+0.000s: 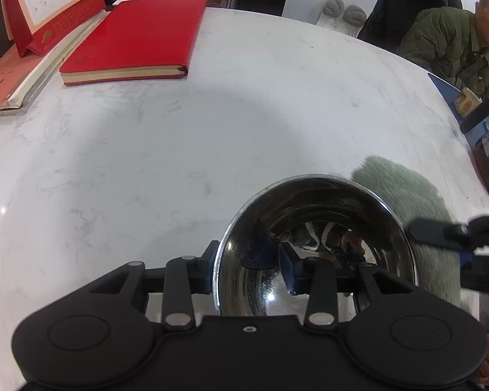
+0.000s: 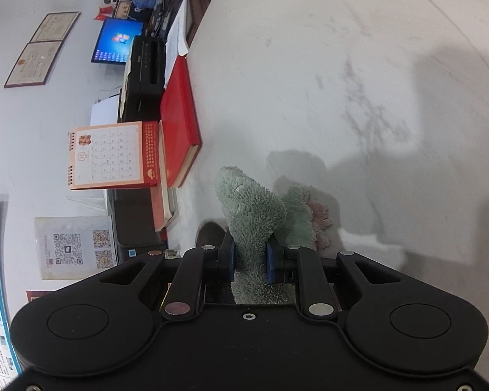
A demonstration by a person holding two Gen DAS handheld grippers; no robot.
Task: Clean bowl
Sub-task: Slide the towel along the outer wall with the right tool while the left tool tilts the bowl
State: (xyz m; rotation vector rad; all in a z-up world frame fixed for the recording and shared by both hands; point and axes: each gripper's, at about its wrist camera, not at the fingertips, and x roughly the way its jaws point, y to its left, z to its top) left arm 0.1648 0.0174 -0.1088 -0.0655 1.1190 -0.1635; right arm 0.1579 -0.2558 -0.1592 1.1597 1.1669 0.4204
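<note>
Left gripper (image 1: 249, 268) clamped on steel bowl (image 1: 316, 247) rim, right gripper (image 2: 250, 262) pinching green cloth (image 2: 254, 215) just beside bowl. Prep stage I guess; next, cloth goes inside bowl, wipe.

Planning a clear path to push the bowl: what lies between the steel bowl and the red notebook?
Only bare marble table; the left wrist view shows nothing between the bowl and the red notebook.

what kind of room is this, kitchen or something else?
Looks like an office, not a kitchen: a desk calendar and red notebook sit on the marble-look table, with a computer monitor and framed certificates by the wall.
</note>
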